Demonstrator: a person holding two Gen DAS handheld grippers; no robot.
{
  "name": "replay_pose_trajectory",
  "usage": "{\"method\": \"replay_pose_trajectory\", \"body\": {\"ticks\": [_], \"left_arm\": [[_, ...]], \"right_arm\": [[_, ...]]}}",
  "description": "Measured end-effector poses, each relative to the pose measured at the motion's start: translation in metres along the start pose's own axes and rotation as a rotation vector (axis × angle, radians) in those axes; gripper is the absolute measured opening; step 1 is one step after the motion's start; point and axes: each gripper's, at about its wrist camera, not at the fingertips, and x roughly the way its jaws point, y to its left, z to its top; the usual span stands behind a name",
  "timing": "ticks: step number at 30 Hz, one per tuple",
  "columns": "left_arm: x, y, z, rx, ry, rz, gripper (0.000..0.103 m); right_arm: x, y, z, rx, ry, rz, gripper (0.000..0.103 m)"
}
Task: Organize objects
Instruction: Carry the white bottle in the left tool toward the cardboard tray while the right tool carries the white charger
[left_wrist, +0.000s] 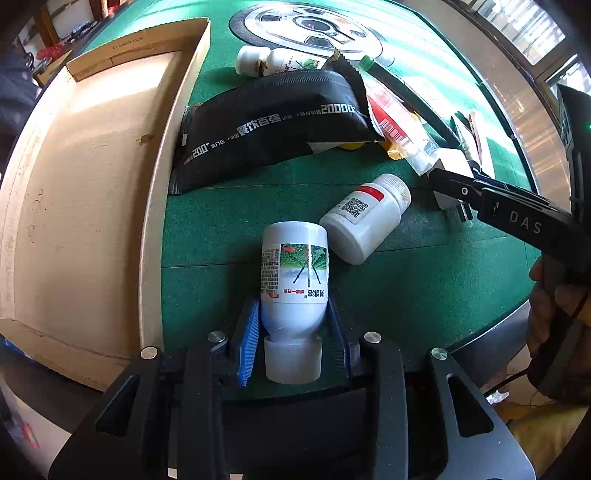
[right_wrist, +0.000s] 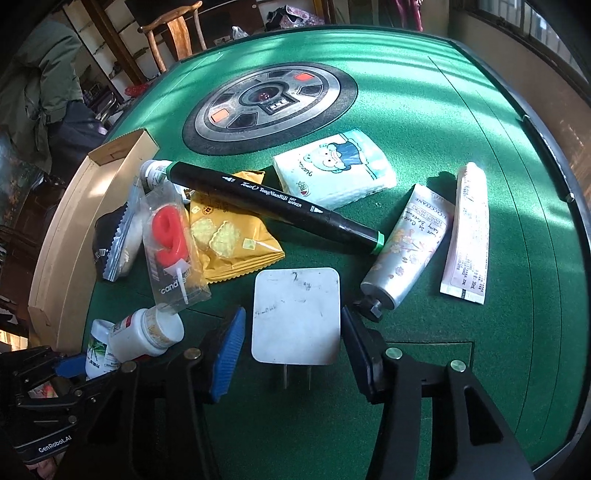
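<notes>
Left gripper (left_wrist: 293, 325): both padded fingers flank the neck and shoulder of a white labelled bottle (left_wrist: 294, 271) at lower centre of the left wrist view. The pads appear pressed to the bottle, so it is judged clamped. The bottle lies cap toward the camera on the green table (left_wrist: 406, 295) and is not visibly lifted.

Right gripper (right_wrist: 291, 332): jaws stand spread at lower centre of the right wrist view, one finger on each side of a white plug adapter (right_wrist: 295, 317) with a clear gap on both sides. Nothing is held. The adapter lies flat, prongs toward the camera.

Cardboard box (left_wrist: 85, 192): it fills the left of the left wrist view. Its visible interior holds no items.

Items lying loose on the table:
- a second white pill bottle (left_wrist: 365, 218), on its side, touching or just beside the clamped one
- a black foil packet (left_wrist: 269, 125), against the box wall
- a black art marker (right_wrist: 273, 203), resting across a yellow snack packet (right_wrist: 229, 236)
- a bagged red candle (right_wrist: 170, 240)
- a tissue pack (right_wrist: 336, 170)
- a hand cream tube (right_wrist: 402, 251)
- a long white sachet (right_wrist: 469, 236)
- further small bottles (left_wrist: 266, 61) at upper centre of the left wrist view

Assessment: assuming the box is the destination, the task is at its start. Nothing is stowed and every item remains to be placed. The bottle in the left gripper looks to be the first candidate, the adapter the likely next
</notes>
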Motion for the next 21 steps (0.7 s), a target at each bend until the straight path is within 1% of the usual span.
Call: {"method": "replay_pose_trajectory", "body": {"ticks": [2, 5, 8, 14, 18, 21], "left_arm": [[-0.001, 0.005, -0.002, -0.004, 0.0, -0.014, 0.034], [-0.003, 0.012, -0.003, -0.016, 0.003, -0.038, 0.034], [-0.005, 0.013, -0.002, -0.021, 0.004, -0.048, 0.034], [-0.013, 0.016, -0.001, -0.01, 0.006, -0.057, 0.034], [-0.016, 0.014, 0.001, 0.017, 0.033, -0.056, 0.034], [-0.023, 0.016, 0.002, 0.026, 0.027, -0.058, 0.034]], "right_arm": [[0.001, 0.006, 0.0, -0.051, 0.004, -0.055, 0.046], [0.002, 0.013, -0.003, -0.115, 0.001, -0.101, 0.044], [-0.001, 0.008, -0.006, -0.089, 0.001, -0.068, 0.044], [-0.016, 0.006, -0.007, -0.06, -0.02, -0.03, 0.044], [-0.025, 0.011, -0.003, -0.051, -0.029, -0.001, 0.044], [-0.03, 0.017, -0.001, -0.061, -0.039, 0.013, 0.044]]}}
